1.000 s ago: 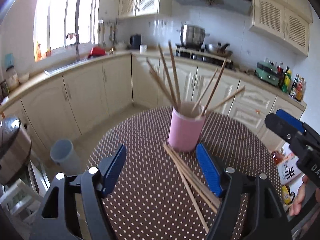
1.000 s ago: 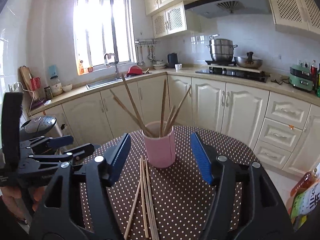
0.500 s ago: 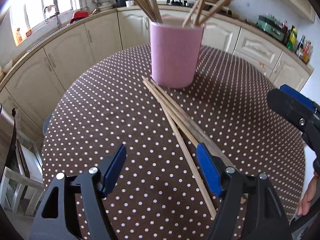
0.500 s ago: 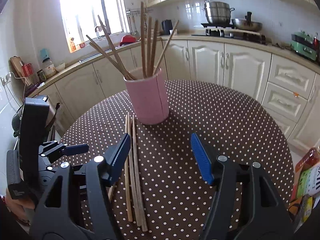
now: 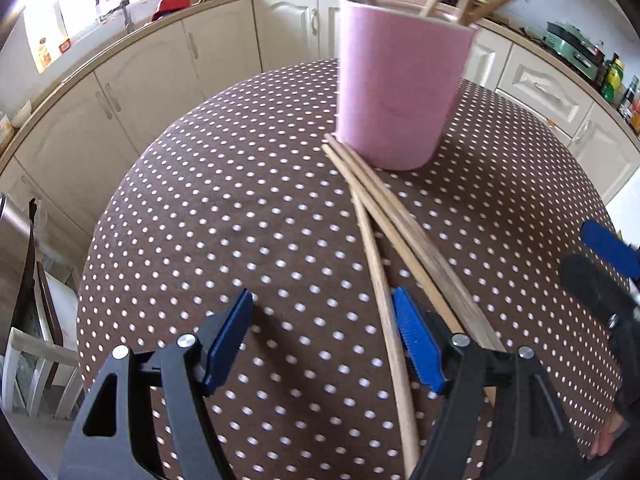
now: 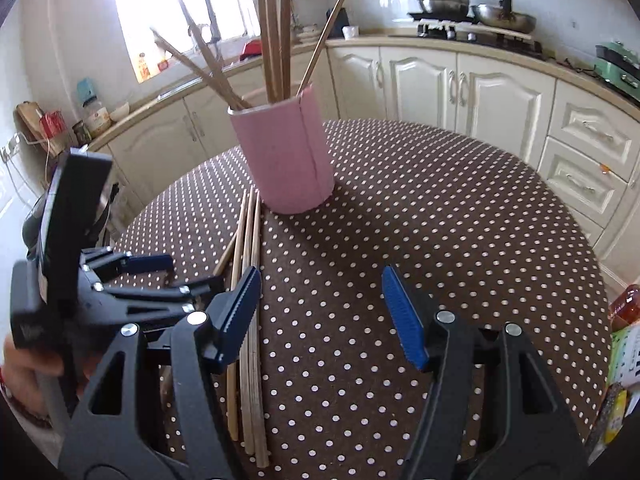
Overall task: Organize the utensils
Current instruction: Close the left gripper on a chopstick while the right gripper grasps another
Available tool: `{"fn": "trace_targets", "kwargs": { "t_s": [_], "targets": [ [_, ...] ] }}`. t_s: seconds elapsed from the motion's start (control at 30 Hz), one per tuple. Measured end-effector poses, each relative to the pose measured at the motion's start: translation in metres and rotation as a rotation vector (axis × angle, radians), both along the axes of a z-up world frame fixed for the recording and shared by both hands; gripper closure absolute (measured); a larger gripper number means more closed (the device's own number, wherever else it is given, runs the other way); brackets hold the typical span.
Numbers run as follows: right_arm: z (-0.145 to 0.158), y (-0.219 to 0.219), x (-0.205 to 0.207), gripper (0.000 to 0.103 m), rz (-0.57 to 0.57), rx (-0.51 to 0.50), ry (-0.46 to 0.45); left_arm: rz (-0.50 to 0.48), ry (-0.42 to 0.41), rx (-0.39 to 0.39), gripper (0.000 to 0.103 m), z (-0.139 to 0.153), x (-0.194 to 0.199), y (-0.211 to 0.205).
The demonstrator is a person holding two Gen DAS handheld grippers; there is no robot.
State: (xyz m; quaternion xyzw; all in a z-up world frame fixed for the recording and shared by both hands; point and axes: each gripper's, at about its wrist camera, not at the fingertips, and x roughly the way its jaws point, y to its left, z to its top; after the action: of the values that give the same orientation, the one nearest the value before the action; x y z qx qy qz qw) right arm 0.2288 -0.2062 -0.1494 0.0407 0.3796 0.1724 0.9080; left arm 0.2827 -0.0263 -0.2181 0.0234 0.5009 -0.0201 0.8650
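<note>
Both the left gripper (image 5: 324, 336) and right gripper (image 6: 320, 312) hang low with fingers spread and empty, apparently positioned to collect the loose chopsticks (image 5: 384, 232) lying bundled on the dotted table (image 5: 224, 216), their far ends touching the pink holder (image 5: 400, 92).

light: daylight, window (image 6: 160, 20) blown out | blur: slight motion smear | edges: fisheye bend, dark corners
</note>
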Motion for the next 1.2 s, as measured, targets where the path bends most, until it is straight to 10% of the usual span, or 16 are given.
{"fn": "trace_targets", "kwargs": {
  "t_s": [0.17,0.53,1.2],
  "targets": [
    [-0.008,0.018,0.017,0.040,0.047,-0.022,0.034,0.025,0.006,-0.011,0.034,0.001,0.018,0.018],
    [-0.019,0.059,0.054,0.057,0.127,-0.061,0.090,0.045,-0.015,-0.021,0.087,0.005,0.030,0.049],
    [-0.030,0.138,0.092,0.086,0.198,-0.290,0.147,0.010,0.037,0.016,0.089,0.004,0.083,0.049]
  ]
}}
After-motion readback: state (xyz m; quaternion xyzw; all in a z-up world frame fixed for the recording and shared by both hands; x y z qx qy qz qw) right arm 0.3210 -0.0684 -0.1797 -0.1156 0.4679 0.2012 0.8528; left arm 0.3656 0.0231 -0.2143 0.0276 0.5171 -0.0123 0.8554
